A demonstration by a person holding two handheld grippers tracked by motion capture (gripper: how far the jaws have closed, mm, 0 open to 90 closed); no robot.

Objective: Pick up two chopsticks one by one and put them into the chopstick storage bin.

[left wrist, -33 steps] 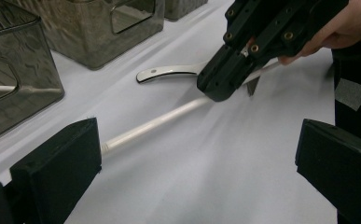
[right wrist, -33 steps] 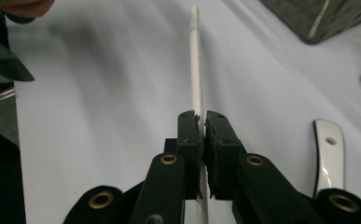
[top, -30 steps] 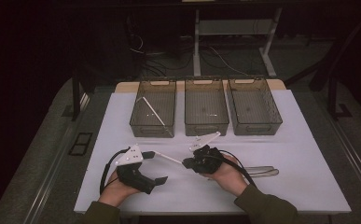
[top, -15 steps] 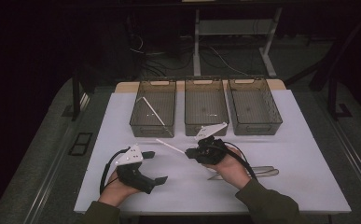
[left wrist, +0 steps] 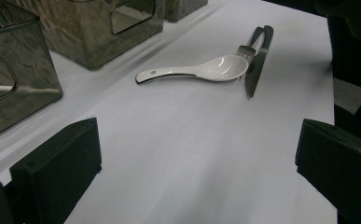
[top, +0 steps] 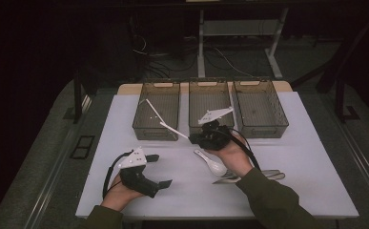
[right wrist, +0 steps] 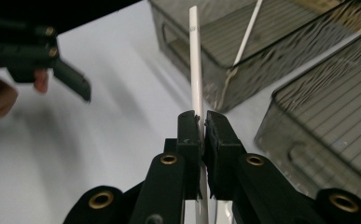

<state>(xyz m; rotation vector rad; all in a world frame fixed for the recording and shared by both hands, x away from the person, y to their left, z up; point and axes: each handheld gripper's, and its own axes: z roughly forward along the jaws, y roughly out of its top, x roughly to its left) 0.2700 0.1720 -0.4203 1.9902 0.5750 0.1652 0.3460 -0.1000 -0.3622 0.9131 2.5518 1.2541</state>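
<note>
both tongs appeared in the high view. right gripper (right wrist: 201,122), at frame centre, had its black jaws pressed together on a thin white plastic chopstick (right wrist: 196,65); in the high view this chopstick (top: 175,130) slanted up and left from the right gripper (top: 195,138) to the near right corner of the left smoked-plastic bin (top: 144,125). left gripper (top: 156,170), lower left of the frame, rested on the white table top (top: 311,157) with its jaws spread wide and nothing between them, as its own view confirmed. a second white chopstick (top: 152,109) lay inside the left bin. middle smoked-plastic bin (top: 210,88) and right smoked-plastic bin (top: 280,112) stood beside it in a row across the upper centre. a white ceramic soup spoon (left wrist: 197,70) lay in the upper centre of the left gripper view, its bowl touching a grey metal fork (left wrist: 255,51) at upper right. in the high view the soup spoon (top: 211,162) sat just below the right hand (top: 232,155).
</note>
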